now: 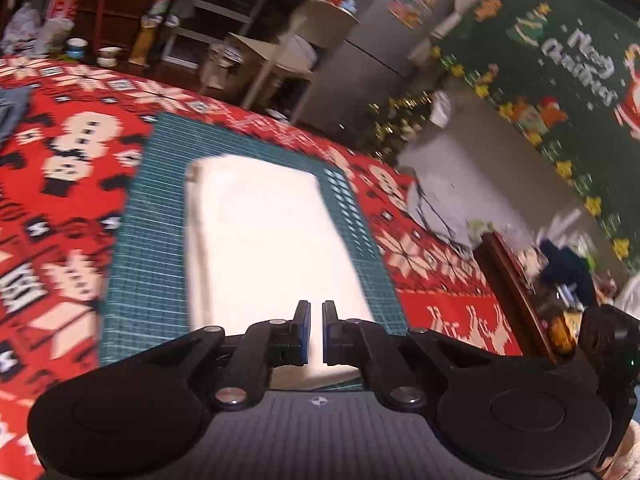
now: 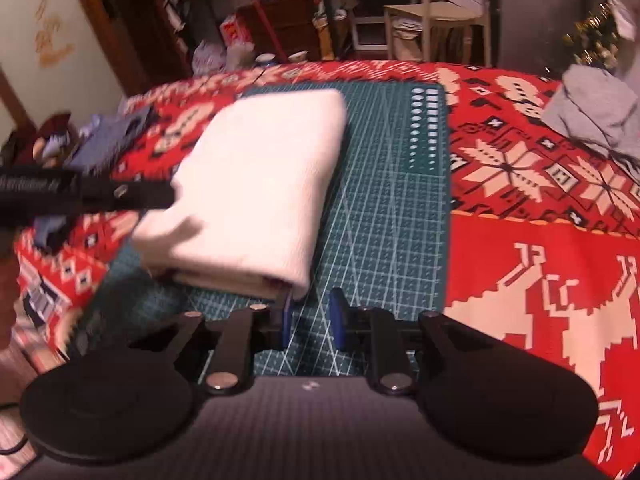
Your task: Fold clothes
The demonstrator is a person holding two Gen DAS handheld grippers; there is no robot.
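Note:
A white garment [image 1: 264, 240], folded into a thick rectangle, lies on a green cutting mat [image 1: 152, 240]. My left gripper [image 1: 316, 306] hovers over its near end, the pads all but together, with only a thin slit between them and nothing pinched. In the right wrist view the same white garment [image 2: 256, 184] rests on the mat [image 2: 380, 220], and the left gripper [image 2: 170, 196] reaches in from the left at its edge. My right gripper [image 2: 312, 300] is open just below the garment's near right corner. Its left finger [image 2: 288, 312] is right by that corner, and bare mat shows between the jaws.
A red patterned tablecloth [image 2: 540, 280] covers the table. A grey garment [image 2: 596, 108] lies at the back right and a blue garment [image 2: 108, 140] at the left. A chair [image 2: 440, 12] and cluttered shelves stand beyond the table. A green Christmas banner [image 1: 560, 80] hangs on the right.

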